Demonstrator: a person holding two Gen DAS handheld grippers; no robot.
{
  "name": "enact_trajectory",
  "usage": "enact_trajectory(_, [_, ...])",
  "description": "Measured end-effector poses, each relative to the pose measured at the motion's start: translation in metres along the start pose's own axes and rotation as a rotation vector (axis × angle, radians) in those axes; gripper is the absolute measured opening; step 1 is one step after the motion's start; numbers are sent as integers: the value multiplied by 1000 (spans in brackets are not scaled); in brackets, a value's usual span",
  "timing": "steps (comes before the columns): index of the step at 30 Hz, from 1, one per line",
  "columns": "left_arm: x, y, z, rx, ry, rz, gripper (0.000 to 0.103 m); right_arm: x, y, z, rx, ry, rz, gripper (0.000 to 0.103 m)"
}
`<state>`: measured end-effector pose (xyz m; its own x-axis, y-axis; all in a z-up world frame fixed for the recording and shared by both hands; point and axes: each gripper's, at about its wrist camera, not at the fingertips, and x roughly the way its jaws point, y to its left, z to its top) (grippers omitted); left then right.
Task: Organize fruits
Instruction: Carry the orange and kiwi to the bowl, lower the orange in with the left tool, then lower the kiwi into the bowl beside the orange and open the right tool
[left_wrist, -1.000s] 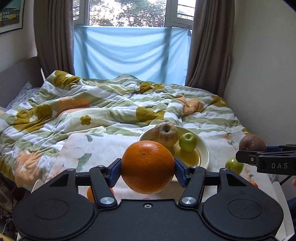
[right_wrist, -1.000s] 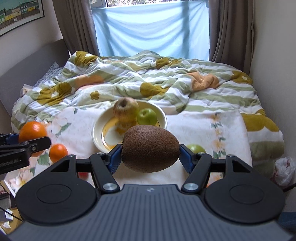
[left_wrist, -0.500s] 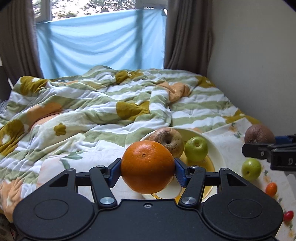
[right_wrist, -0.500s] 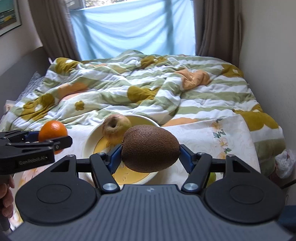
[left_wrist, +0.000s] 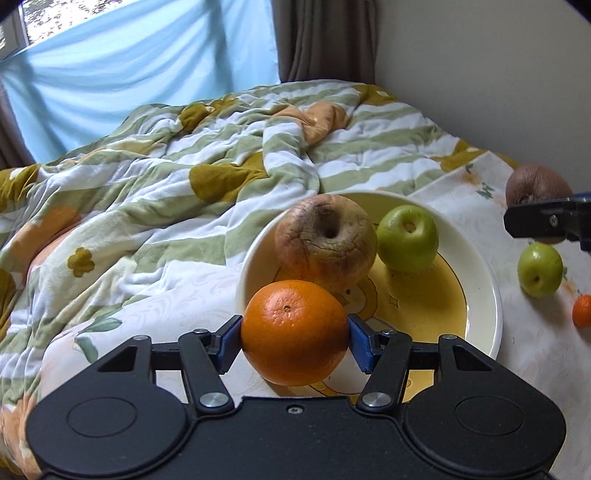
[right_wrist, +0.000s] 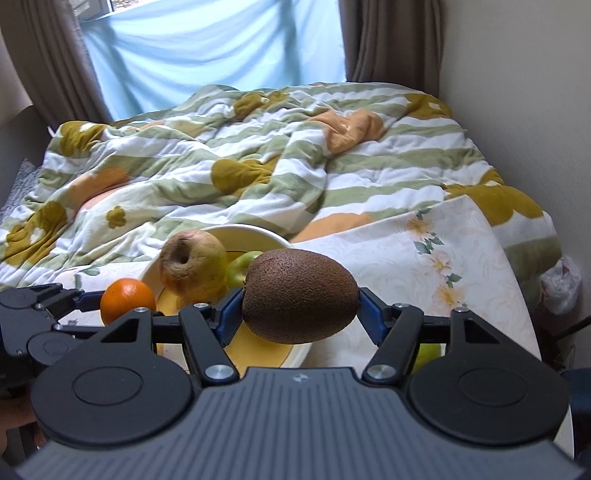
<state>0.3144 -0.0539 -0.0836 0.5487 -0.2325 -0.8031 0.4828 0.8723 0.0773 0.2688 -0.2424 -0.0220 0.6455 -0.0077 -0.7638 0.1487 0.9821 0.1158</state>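
A bed (left_wrist: 184, 192) covered by a striped green, white and mustard quilt (right_wrist: 295, 155) is seen under a window hung with a pale blue cloth (left_wrist: 129, 74) and brown curtains (right_wrist: 391, 37). A floral sheet (right_wrist: 424, 258) is spread over the near end, and a yellow bowl (left_wrist: 476, 295) is set on it, holding a wrinkled brownish apple (left_wrist: 327, 240) and a green apple (left_wrist: 408, 238).

Only in the left wrist view are a second green apple (left_wrist: 540, 269) and a small orange fruit (left_wrist: 583, 311) shown on the sheet right of the bowl. Only in the right wrist view is a white plastic bag (right_wrist: 561, 284) shown beside the wall.

An orange (left_wrist: 295, 332) is gripped by the left claw (left_wrist: 295, 341) above the bowl's near rim. A kiwi (right_wrist: 301, 295) is clamped in the right claw (right_wrist: 301, 312) over the bowl's right edge.
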Motion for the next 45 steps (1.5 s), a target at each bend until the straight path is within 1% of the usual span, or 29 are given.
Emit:
enact_trajectory(3, [5, -7, 0, 23, 9, -17, 64, 2, -3, 0, 13, 5, -17, 81])
enact_trajectory(7, [10, -10, 0, 26, 26, -38, 64, 4, -6, 0, 26, 10, -30, 81])
enact_trajectory(8, [9, -10, -1, 27, 19, -44, 65, 4, -6, 0, 28, 10, -32, 81])
enact_trajectory(9, [6, -11, 0, 27, 5, -51, 76, 3, -7, 0, 30, 10, -33, 81])
enact_trajectory(10, [2, -10, 1, 21, -12, -57, 85, 3, -7, 0, 31, 10, -35, 81])
enact_trajectory(11, [-3, -9, 1, 13, -31, -63, 101, 2, -7, 0, 31, 10, -36, 81])
enact_trajectory(12, [-6, -9, 2, 7, -44, -69, 103, 1, -7, 0, 31, 9, -36, 81])
enact_trajectory(14, [-10, -9, 3, 7, -32, -66, 103, -1, -7, 1, 30, 10, -35, 81])
enact_trajectory(16, [-13, -7, 1, 1, -20, -47, 103, 0, -7, 0, 29, 14, -28, 81])
enact_trajectory(21, [-33, 6, -9, -68, -36, -40, 103, 2, -1, 0, 2, 39, 12, 81])
enact_trajectory(24, [-43, 14, -15, -109, -42, -42, 103, 6, 9, 0, -26, 51, 30, 81])
enact_trajectory(27, [-54, 19, -21, -133, -46, -12, 103, 14, 20, 0, -54, 66, 54, 81])
enact_trajectory(33, [-77, 32, -33, -178, -63, 23, 103, 34, 41, -6, -76, 87, 109, 81])
enact_trajectory(39, [-87, 42, -45, -202, -71, 50, 103, 56, 51, -24, -145, 95, 119, 81])
enact_trajectory(45, [-93, 46, -53, -218, -76, 56, 103, 68, 52, -34, -199, 103, 119, 81])
